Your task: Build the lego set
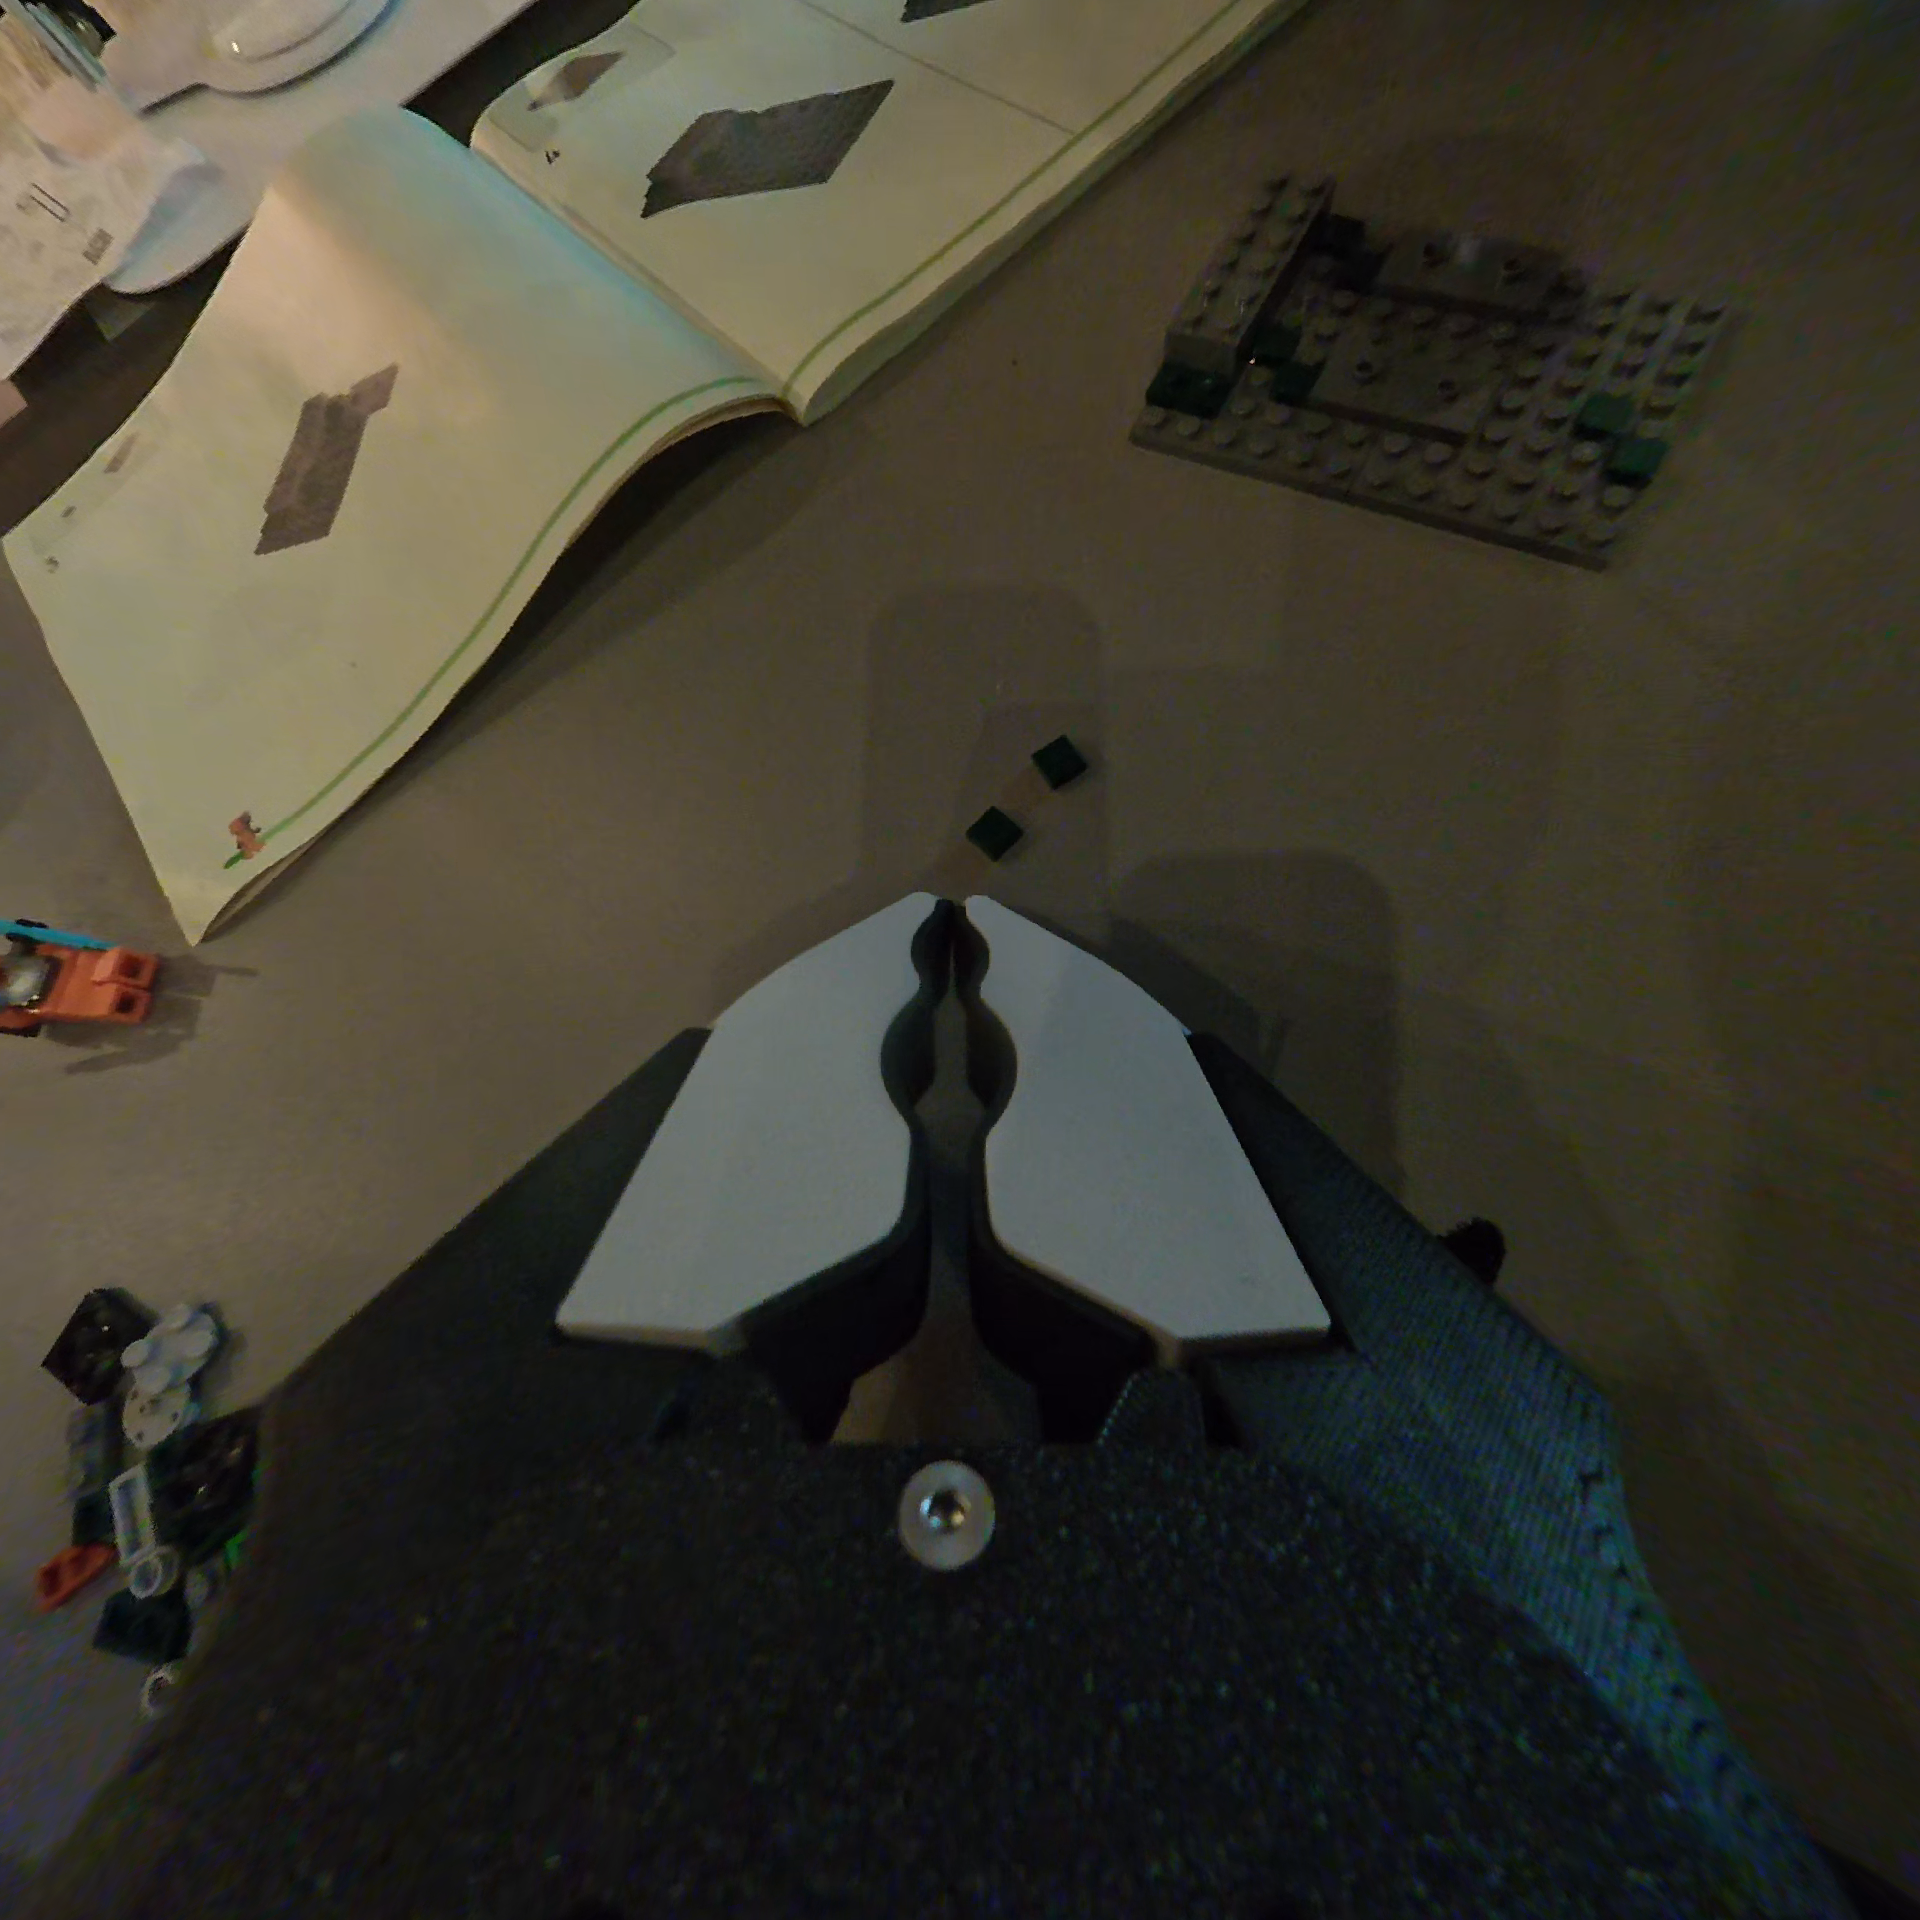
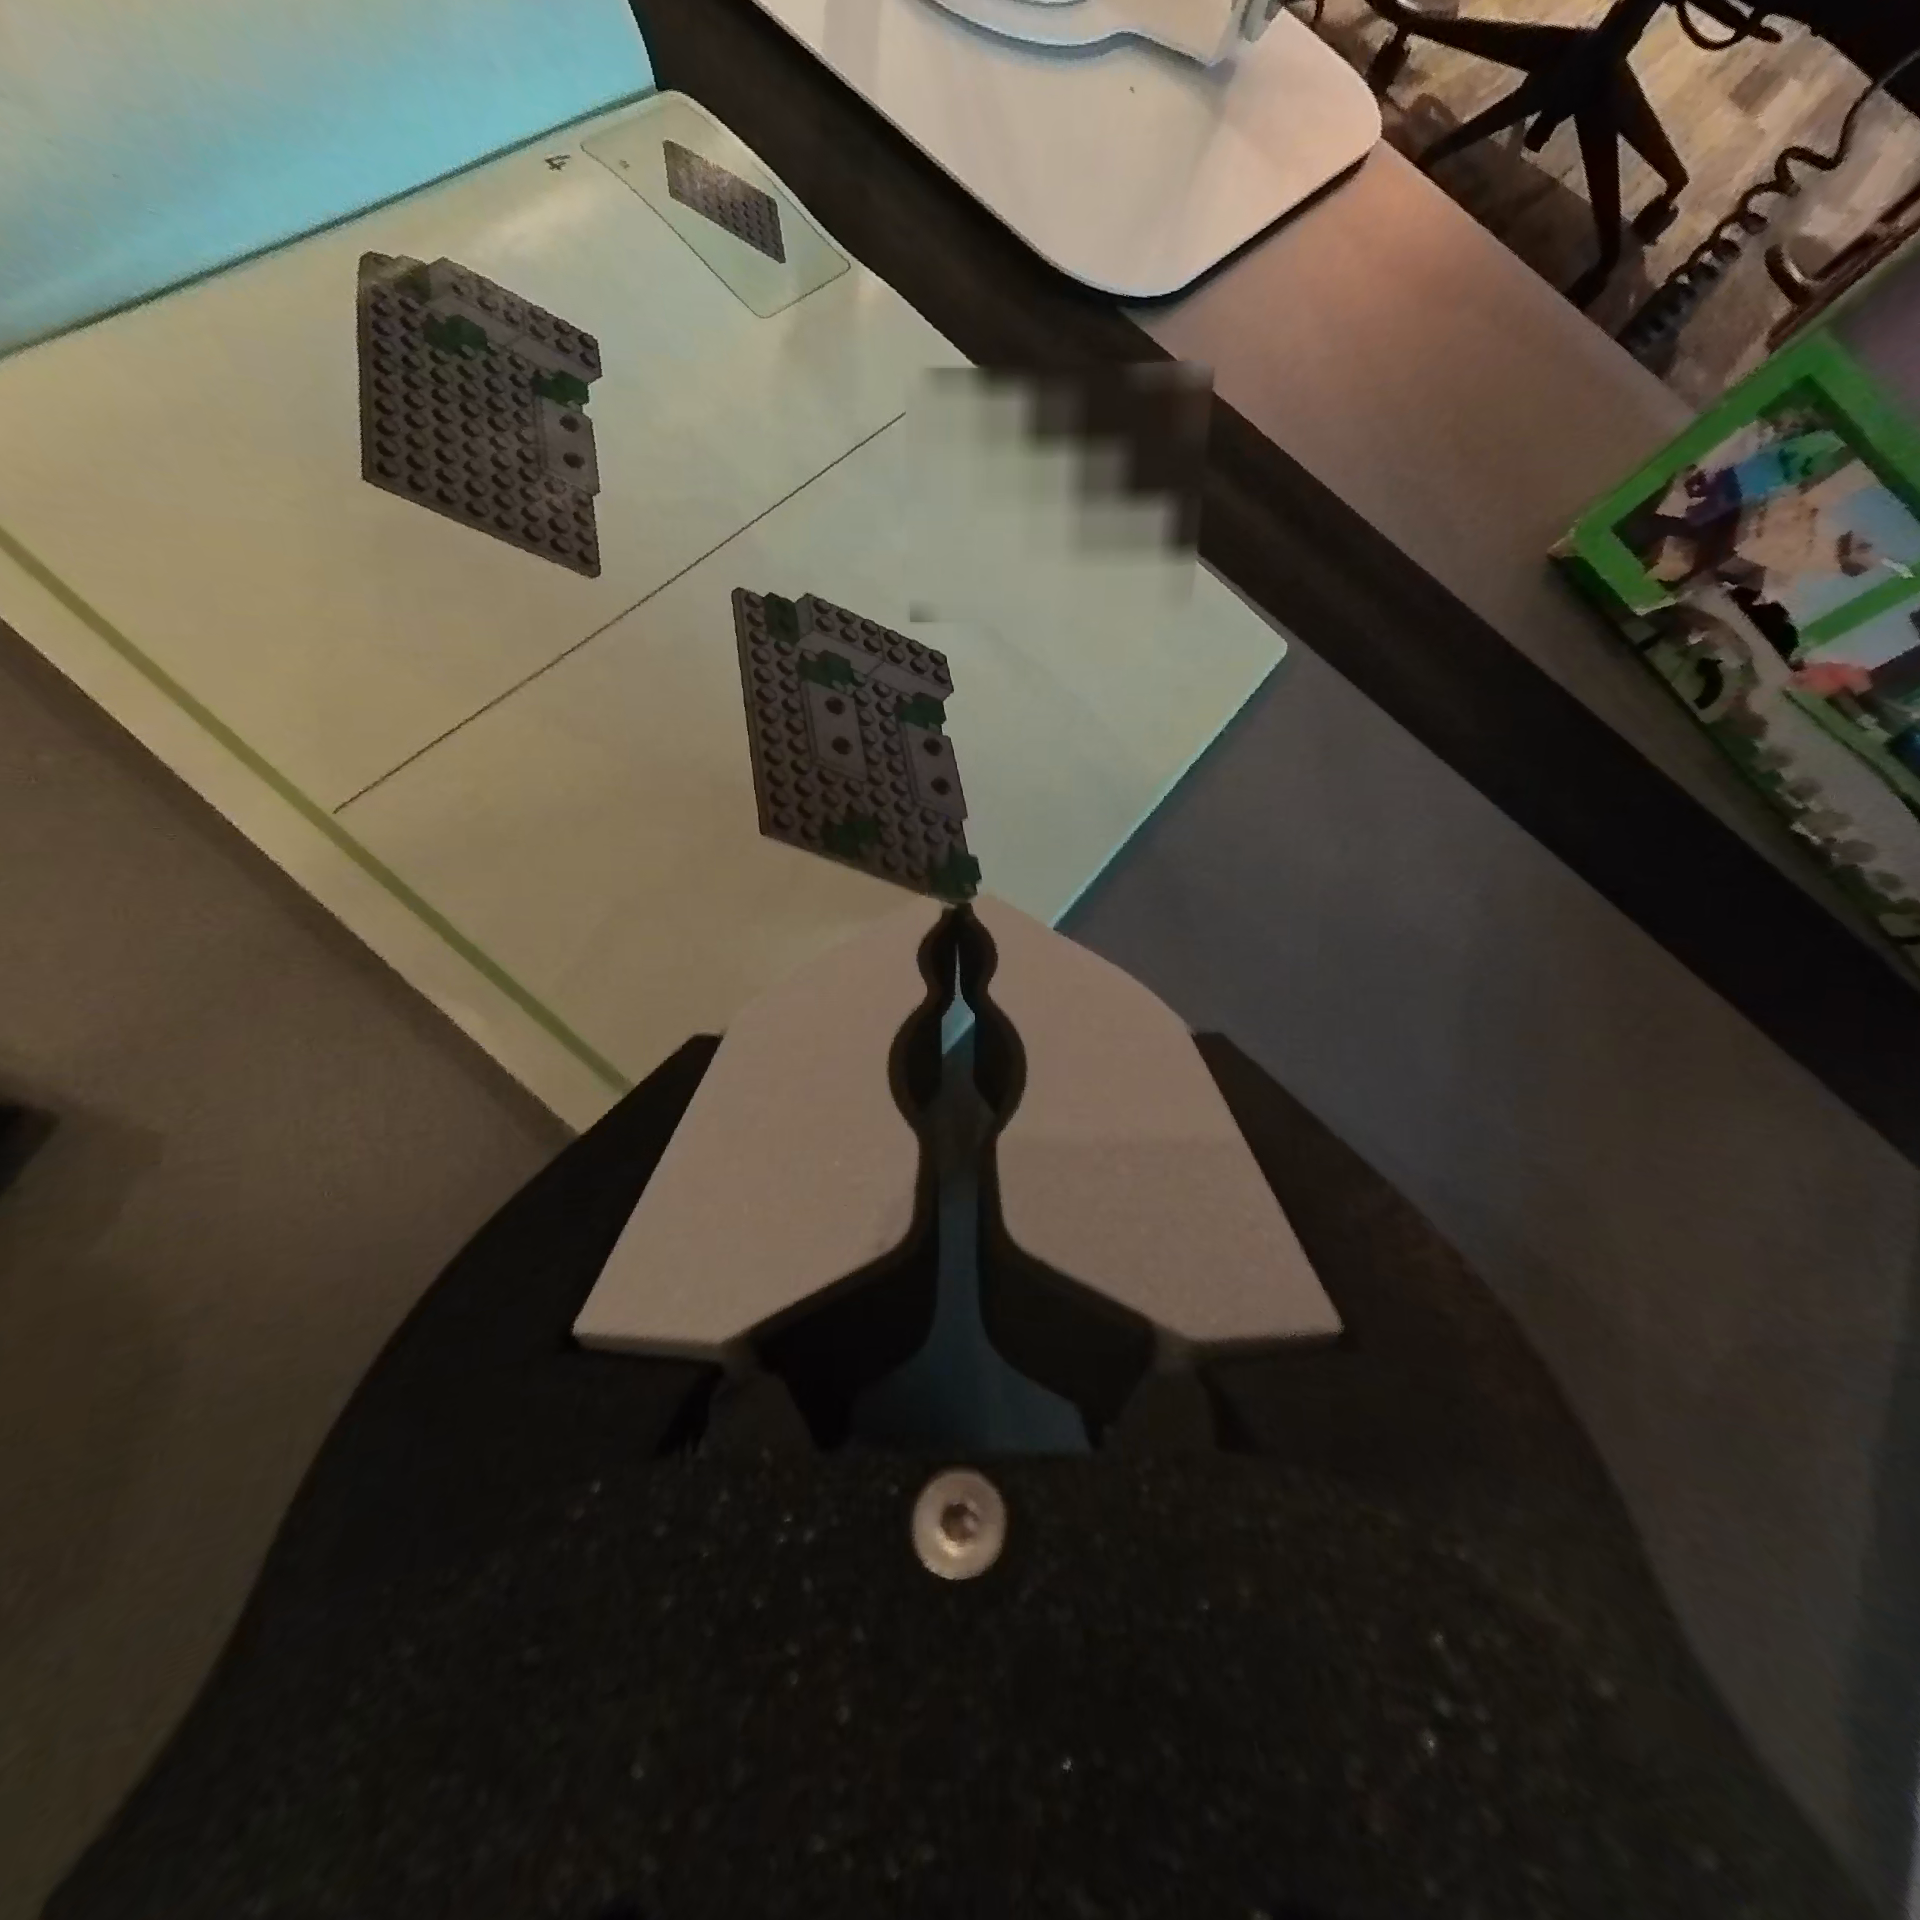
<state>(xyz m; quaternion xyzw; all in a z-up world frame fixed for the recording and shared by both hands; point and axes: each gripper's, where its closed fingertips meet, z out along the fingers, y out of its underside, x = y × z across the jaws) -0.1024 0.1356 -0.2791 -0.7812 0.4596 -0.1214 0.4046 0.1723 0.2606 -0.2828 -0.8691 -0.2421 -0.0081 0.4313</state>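
In the left wrist view a grey Lego baseplate (image 1: pixel 1455 478) with grey bricks and several dark green pieces on it lies at the upper right. Two loose dark green square pieces (image 1: pixel 1060 762) (image 1: pixel 995 831) lie on the table just ahead of my left gripper (image 1: pixel 954 902), which is shut and empty above the table. An open instruction booklet (image 1: pixel 436 416) lies at the upper left. In the right wrist view my right gripper (image 2: pixel 961 909) is shut and empty, hovering over the booklet's page (image 2: pixel 644 644) of build diagrams.
A pile of loose Lego parts (image 1: pixel 145 1455) lies at the left edge, and an orange and teal piece (image 1: pixel 73 977) above it. A white stand base (image 2: pixel 1091 135) sits beyond the booklet. The green set box (image 2: pixel 1787 623) lies at the right, past a dark table strip. Some 30 centimeters of space lies between my two pairs of fingers.
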